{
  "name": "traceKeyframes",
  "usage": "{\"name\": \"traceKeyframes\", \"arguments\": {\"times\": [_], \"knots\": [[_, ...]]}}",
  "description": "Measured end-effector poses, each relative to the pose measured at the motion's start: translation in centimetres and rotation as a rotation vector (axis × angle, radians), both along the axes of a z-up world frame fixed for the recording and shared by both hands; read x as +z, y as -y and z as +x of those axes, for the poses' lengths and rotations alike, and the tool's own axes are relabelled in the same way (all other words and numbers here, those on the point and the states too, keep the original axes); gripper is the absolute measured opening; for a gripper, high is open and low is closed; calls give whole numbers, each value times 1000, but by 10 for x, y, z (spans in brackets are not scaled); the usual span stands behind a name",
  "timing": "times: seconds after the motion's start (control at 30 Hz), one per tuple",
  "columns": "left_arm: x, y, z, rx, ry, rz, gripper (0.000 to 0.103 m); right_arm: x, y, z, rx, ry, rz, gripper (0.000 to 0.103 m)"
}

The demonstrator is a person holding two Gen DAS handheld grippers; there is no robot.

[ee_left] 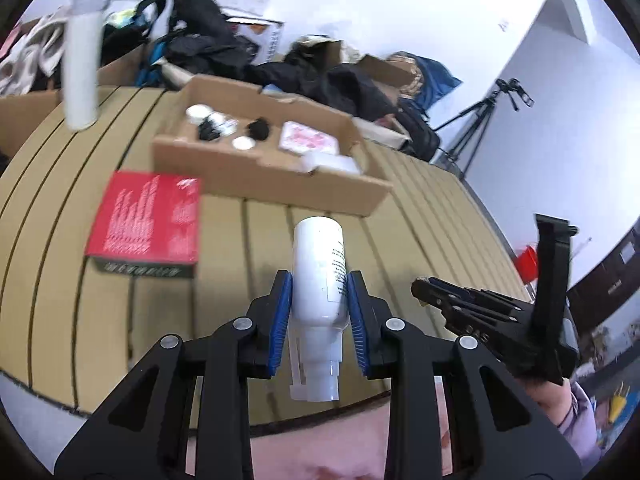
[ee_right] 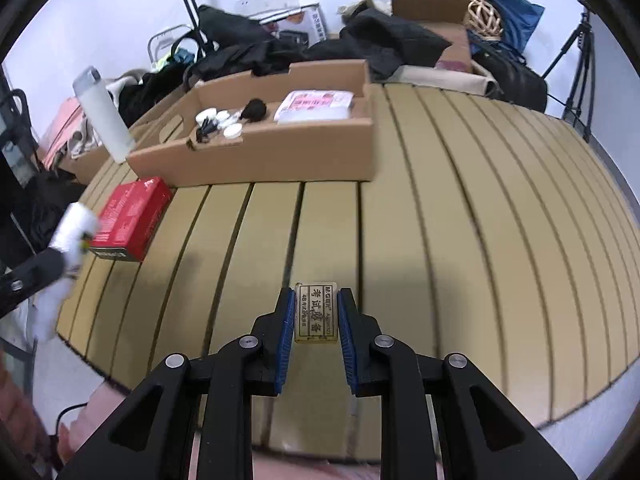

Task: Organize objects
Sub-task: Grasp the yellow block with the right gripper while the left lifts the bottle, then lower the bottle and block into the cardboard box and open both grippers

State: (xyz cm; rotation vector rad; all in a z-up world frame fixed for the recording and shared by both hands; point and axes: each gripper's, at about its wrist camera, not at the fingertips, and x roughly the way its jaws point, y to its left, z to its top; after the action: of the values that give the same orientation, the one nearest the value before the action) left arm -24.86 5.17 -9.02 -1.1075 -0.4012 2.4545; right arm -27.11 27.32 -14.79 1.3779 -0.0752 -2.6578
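Observation:
My left gripper [ee_left: 320, 300] is shut on a white spray bottle [ee_left: 319, 272], held above the slatted table with its nozzle toward the camera; the bottle also shows blurred at the left of the right wrist view [ee_right: 74, 232]. My right gripper [ee_right: 317, 312] is shut on a small yellowish eraser box [ee_right: 316, 313] with printed characters, just above the table. The right gripper shows at the right of the left wrist view [ee_left: 420, 292]. An open cardboard box [ee_right: 256, 156] at the back holds small white lids, black items and a pink packet [ee_right: 316, 105].
A red box [ee_left: 146, 220] lies on the table left of the cardboard box [ee_left: 280, 176]. A tall white cylinder bottle [ee_left: 82, 64] stands at the far left. Bags, dark clothes and boxes pile up behind the table. A tripod [ee_left: 480, 120] stands at the right.

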Motion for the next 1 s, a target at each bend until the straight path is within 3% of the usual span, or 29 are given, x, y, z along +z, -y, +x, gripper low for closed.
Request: {"name": "traceKeyframes", "arguments": {"times": [0.1, 0.2, 0.27, 0.33, 0.4, 0.5, 0.6, 0.7, 0.73, 0.8, 0.87, 1.0], "knots": [[25, -4, -28, -14, 16, 8, 24, 34, -3, 1, 7, -81, -41, 23], [41, -6, -83, 2, 62, -27, 24, 81, 3, -22, 79, -200, -121, 23], [39, -7, -130, 29, 121, -30, 24, 101, 14, -55, 113, -225, -175, 23], [32, -9, -169, 47, 145, -16, 24, 105, 29, -102, 129, -194, -249, 23], [18, -12, -206, 72, 164, -10, 24, 94, 41, -141, 132, -128, -332, 23], [-20, -11, -250, 133, 263, 2, 24, 47, 54, -204, 87, 46, -438, 23], [-53, -9, -272, 120, 338, 115, 24, 2, 60, -228, 39, 126, -430, 23], [-68, -18, -276, 120, 339, 32, 27, -29, 65, -232, 51, 173, -431, 24], [-72, -22, -275, 110, 335, 11, 36, -39, 69, -233, 57, 192, -395, 24], [-76, -23, -272, 87, 337, 8, 48, -44, 78, -232, 50, 162, -262, 24], [-76, -21, -267, 79, 329, 15, 55, -45, 79, -233, 41, 150, -212, 26], [-56, -9, -256, 54, 328, 37, 55, -43, 74, -225, 57, 120, -218, 45]]}}
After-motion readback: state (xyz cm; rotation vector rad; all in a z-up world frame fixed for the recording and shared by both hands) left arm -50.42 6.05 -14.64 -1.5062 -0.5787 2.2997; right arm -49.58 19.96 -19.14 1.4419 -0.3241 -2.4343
